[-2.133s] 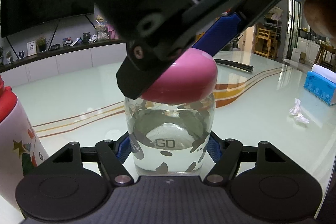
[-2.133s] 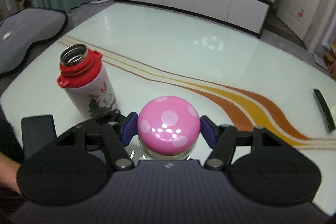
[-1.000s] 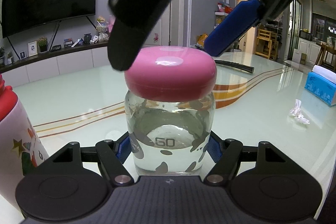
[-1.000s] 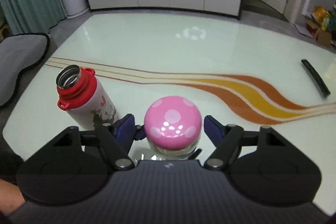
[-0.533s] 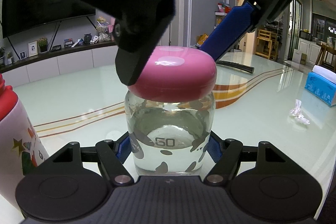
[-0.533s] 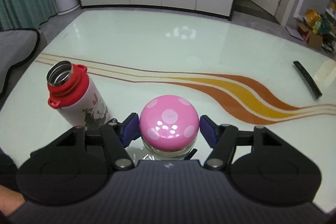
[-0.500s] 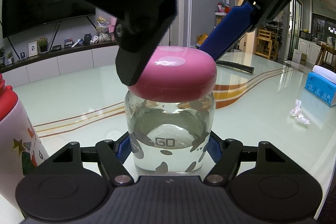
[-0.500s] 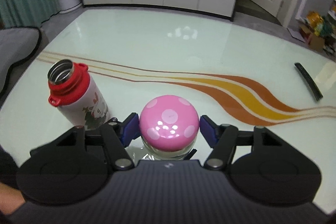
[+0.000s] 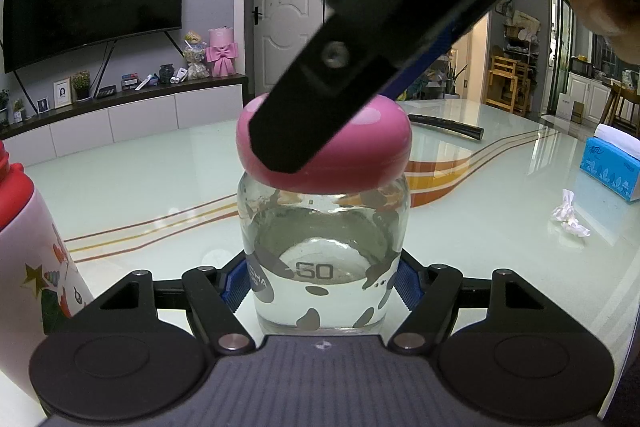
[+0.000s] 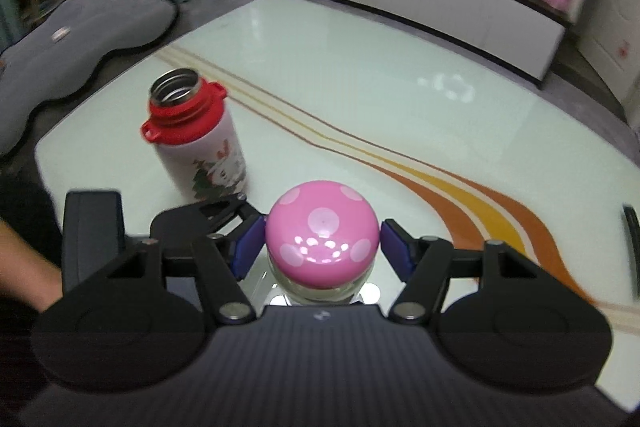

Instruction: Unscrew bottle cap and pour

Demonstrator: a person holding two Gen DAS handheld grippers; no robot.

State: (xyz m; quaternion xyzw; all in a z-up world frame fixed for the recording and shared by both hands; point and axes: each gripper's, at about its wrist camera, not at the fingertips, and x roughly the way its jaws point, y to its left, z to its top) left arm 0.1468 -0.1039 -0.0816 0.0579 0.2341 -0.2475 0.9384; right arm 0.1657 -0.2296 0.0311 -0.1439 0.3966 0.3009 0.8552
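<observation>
Left gripper [image 9: 320, 285] clamped on the lower body of the glass bottle [image 9: 323, 267], blue pads pressed to either side just above the base, bottle upright on the glass table [image 9: 160, 187] and part full of clear liquid. Right gripper [image 10: 322, 243] reaching down from above and closed around the pink cap [image 10: 322, 237], one pad at each flank, cap seated on the bottle's neck and not yet off. Judged mid-unscrewing, with several ways to slip. Smooth, rounded dome under narrow pads: likely to skid rather than turn, so a twist that spins the pads and leaves the thread where it is. Glass body equally slick, so possible rotation of the whole bottle inside the lower grip if the cap binds, wasting the turn. Low hold on a tall load with sideways force applied at the top: risk of tipping toward the red-collared flask [image 10: 192, 135], standing open just beside on the left. Once free, risk of dropping the loose cap onto the table, or of jolting the bottle and slopping liquid. Later, narrow steel mouth on the flask: easy to miss while pouring, spilling across the tabletop.
</observation>
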